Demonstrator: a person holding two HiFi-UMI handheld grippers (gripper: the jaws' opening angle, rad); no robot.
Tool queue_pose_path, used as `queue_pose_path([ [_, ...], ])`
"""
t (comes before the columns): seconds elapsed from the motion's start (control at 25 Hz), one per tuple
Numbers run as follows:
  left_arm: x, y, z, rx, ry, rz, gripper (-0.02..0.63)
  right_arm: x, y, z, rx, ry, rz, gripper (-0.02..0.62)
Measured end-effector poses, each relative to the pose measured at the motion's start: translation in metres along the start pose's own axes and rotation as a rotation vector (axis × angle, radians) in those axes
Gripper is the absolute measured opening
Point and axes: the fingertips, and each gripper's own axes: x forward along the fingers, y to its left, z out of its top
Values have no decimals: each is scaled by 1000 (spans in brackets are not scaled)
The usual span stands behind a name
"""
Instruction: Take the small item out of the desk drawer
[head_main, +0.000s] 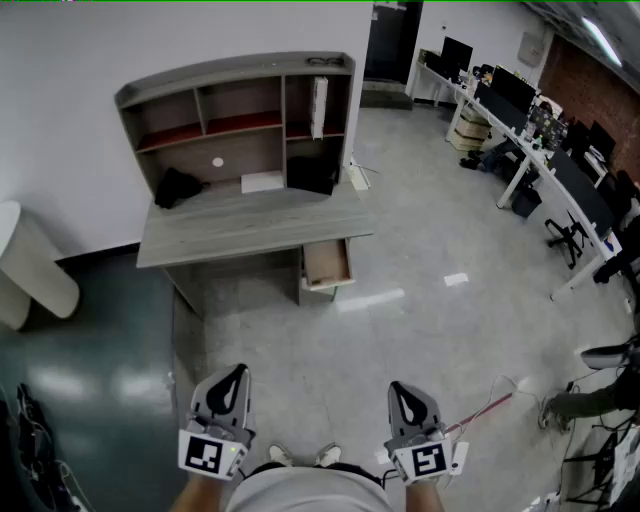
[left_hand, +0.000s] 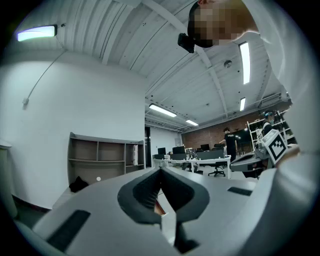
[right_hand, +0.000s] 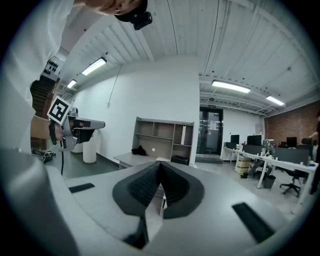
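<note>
A grey wooden desk (head_main: 250, 222) with a shelf hutch stands against the white wall, far ahead of me. Its small drawer (head_main: 328, 262) under the right end is pulled open; I see only its bare wooden bottom, and no small item can be made out from here. My left gripper (head_main: 231, 374) and right gripper (head_main: 401, 389) are held low and near my body, both shut and empty. In the left gripper view the jaws (left_hand: 160, 173) are pressed together, with the desk (left_hand: 102, 162) beyond. The right gripper's jaws (right_hand: 160, 166) are likewise closed.
A black bundle (head_main: 178, 187), a white sheet (head_main: 262, 182) and a dark box (head_main: 312, 174) lie on the desk. A white cylinder (head_main: 32, 268) stands at the left. Office desks with monitors (head_main: 530, 125) and a chair (head_main: 568, 236) line the right. A red cable (head_main: 482, 410) crosses the floor.
</note>
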Motion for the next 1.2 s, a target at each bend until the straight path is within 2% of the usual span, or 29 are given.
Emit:
queue_pose_path([
  [0.2, 3, -9, 0, 7, 8, 17, 17, -5, -9, -3, 14, -9, 15, 21],
  [0.36, 5, -21, 0, 15, 12, 36, 17, -11, -16, -8, 81, -32, 83, 22],
  [0.52, 5, -39, -2, 29, 13, 59, 17, -16, -26, -26, 58, -4, 119, 23],
  [0.76, 7, -47, -24, 21, 76, 88, 17, -10, -37, -48, 82, 27, 149, 23],
  [0.96, 43, -33, -35, 3, 80, 81, 17, 25, -50, -44, 60, 32, 156, 23],
  [1.2, 119, 7, -49, -47, 58, 36, 17, 93, -76, -35, 35, 68, 118, 23],
])
